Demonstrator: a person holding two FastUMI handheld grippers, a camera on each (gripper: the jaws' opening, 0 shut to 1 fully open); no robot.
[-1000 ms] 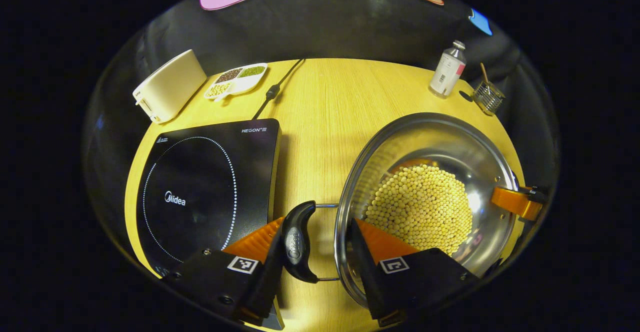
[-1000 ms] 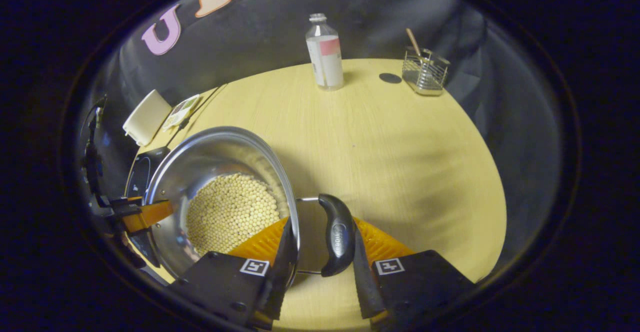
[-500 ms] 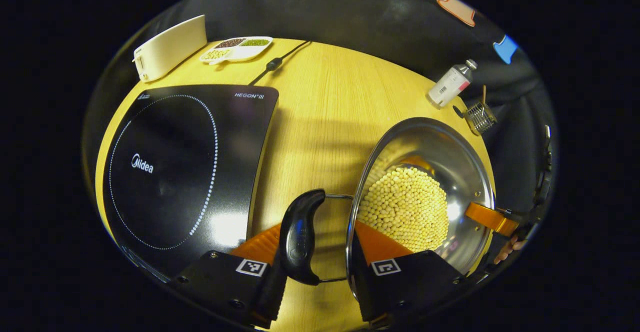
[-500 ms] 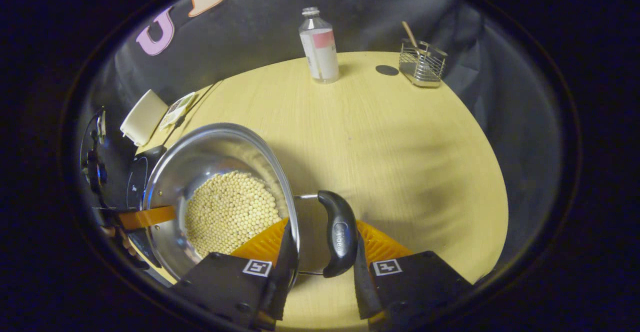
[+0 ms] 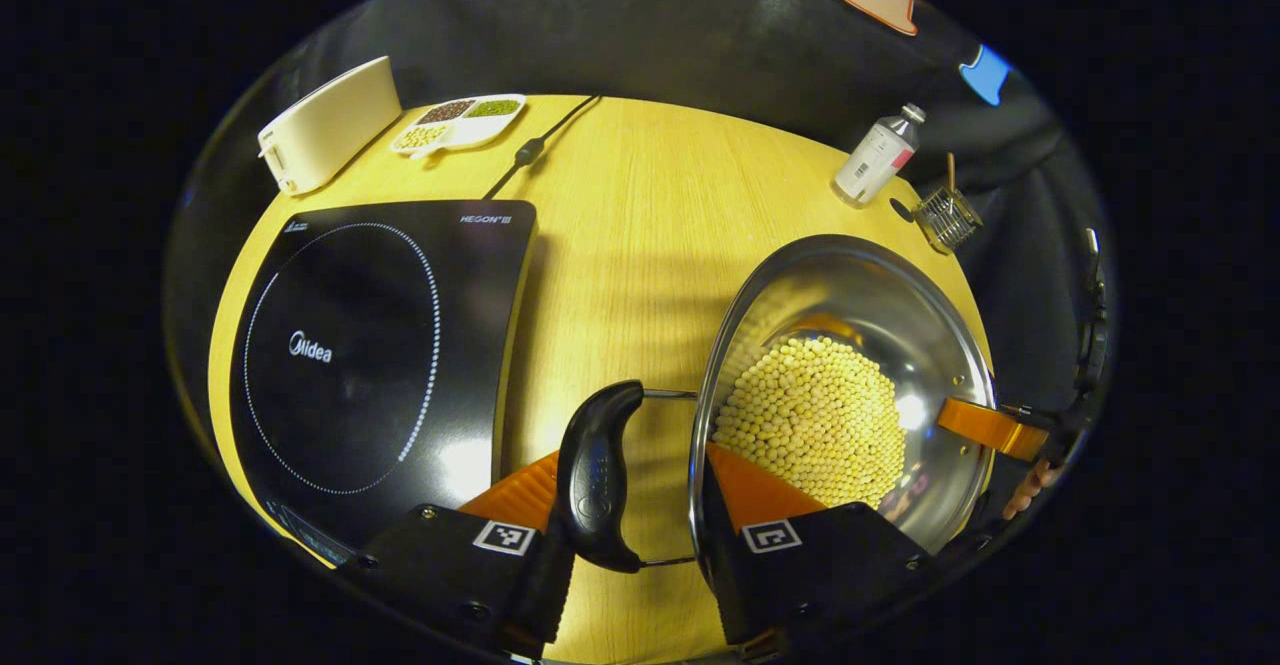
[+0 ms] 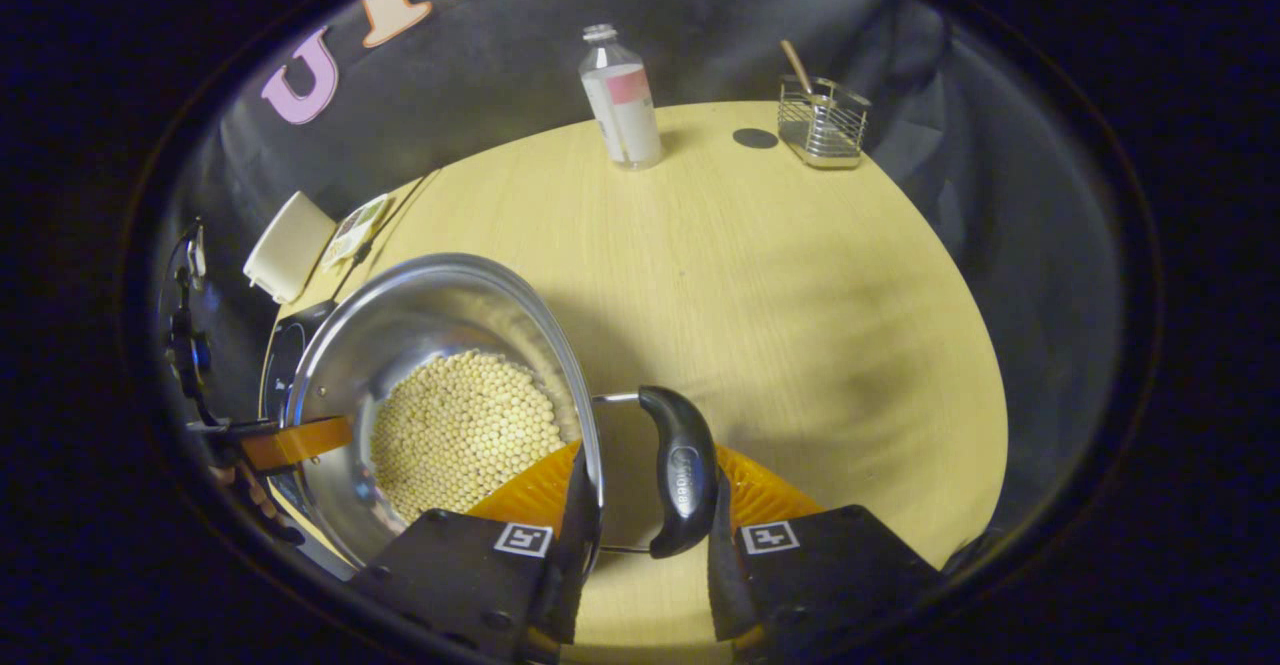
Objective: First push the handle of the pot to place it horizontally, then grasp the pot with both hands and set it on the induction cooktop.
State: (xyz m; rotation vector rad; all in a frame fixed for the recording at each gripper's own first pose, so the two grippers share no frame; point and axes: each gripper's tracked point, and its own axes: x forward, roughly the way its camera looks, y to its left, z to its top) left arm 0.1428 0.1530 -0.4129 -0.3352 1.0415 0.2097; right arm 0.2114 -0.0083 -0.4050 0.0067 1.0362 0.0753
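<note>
While each claw (image 5: 632, 505) (image 6: 640, 505) clamps a black side handle (image 5: 598, 475), steel pot (image 5: 850, 285), heaped pale beans (image 5: 815, 425), beside cooktop (image 5: 370, 345).

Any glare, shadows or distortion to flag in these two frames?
Left gripper view: bright glare patch on the cooktop and a hotspot inside the pot; the table edge bows with fisheye. Right gripper view: soft shadows right of the pot's handle; bottle leans from distortion.

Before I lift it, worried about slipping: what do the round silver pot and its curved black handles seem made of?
The round silver pot looks like polished stainless steel: its inner wall mirrors light. The curved black handle looks like smooth moulded plastic, faintly glossy, on a wire bracket; probably, not certainly.
</note>
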